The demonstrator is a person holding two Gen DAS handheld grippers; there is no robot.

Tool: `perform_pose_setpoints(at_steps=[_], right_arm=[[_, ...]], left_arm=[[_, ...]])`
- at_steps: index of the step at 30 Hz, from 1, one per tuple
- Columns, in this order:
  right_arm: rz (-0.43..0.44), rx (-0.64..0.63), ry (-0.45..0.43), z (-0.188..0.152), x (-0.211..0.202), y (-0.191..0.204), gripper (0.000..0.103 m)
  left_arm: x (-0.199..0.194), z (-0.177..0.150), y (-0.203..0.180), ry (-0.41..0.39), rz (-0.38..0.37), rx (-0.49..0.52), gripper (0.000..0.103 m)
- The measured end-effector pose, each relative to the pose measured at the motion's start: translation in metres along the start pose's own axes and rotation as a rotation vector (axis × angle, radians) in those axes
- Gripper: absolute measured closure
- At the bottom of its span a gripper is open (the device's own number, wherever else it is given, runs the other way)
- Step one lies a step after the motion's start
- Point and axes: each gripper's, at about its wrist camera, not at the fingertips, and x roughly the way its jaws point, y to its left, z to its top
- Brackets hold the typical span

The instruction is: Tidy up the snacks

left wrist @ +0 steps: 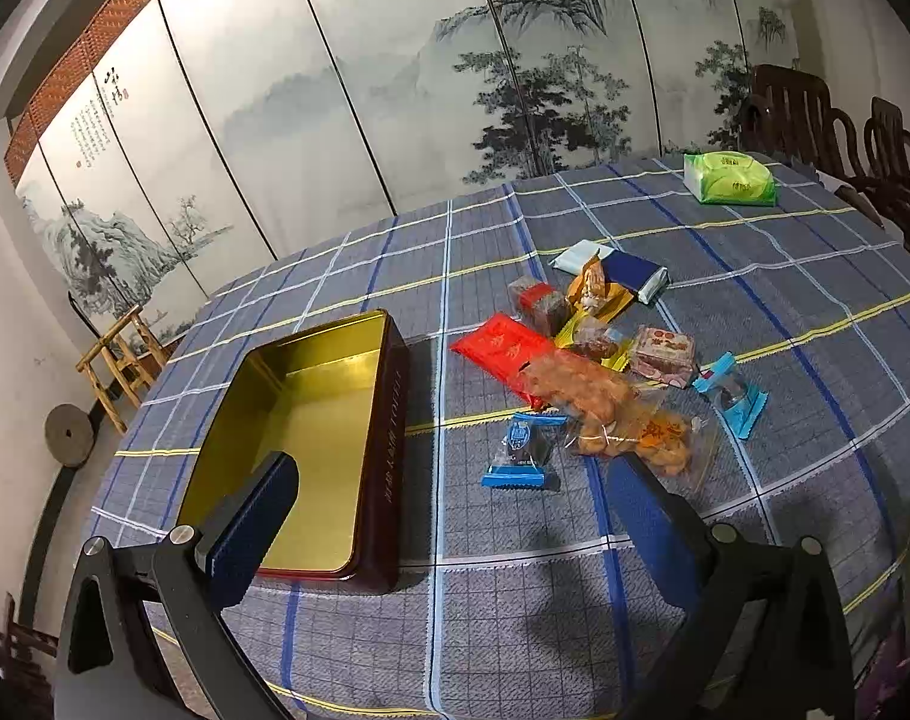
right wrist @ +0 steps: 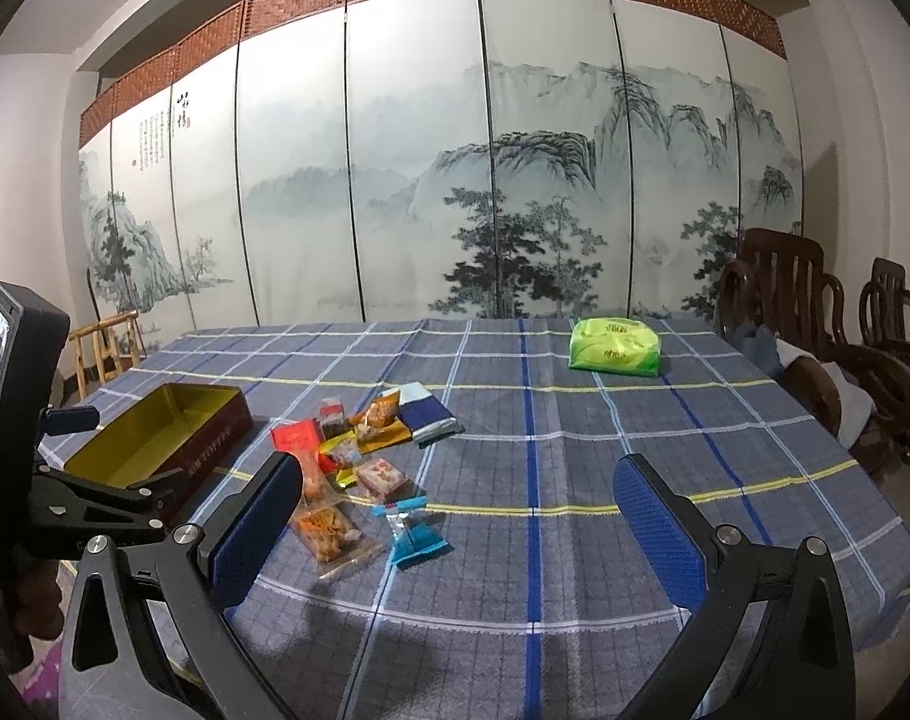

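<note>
Gold-lined, the empty tin (left wrist: 311, 450) sat left of the snack pile (left wrist: 598, 360); the left gripper (left wrist: 455, 516) hovered spread, empty. From the right wrist, the right gripper (right wrist: 455, 516) gaped near the blue candy (right wrist: 413, 531). Nothing looked packed yet; next likely needs pinching one wrapper.

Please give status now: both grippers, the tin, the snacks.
Left gripper open, empty. Right gripper open, empty. Tin open, nothing inside; snack pile loose on tablecloth beside it. Nothing in the way.

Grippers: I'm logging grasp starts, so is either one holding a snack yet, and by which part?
Nothing is held. The left gripper and right gripper are both open above the tablecloth, with nothing between their pads.
</note>
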Motion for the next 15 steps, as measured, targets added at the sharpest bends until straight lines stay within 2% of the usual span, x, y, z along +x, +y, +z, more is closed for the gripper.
perform_pose_setpoints(at_steps=[9, 12, 15], right_arm=[[0.090, 0.087, 0.040, -0.008, 0.008, -0.016, 0.000], [0.104, 0.078, 0.053, -0.011, 0.010, -0.017, 0.000], [0.137, 0.070, 0.073, -0.017, 0.014, -0.017, 0.000]], left_arm=[[0.010, -0.001, -0.007, 0.037, -0.008, 0.017, 0.000], [0.018, -0.001, -0.008, 0.072, -0.034, 0.024, 0.000], [0.029, 0.002, -0.004, 0.132, -0.110, 0.007, 0.000]])
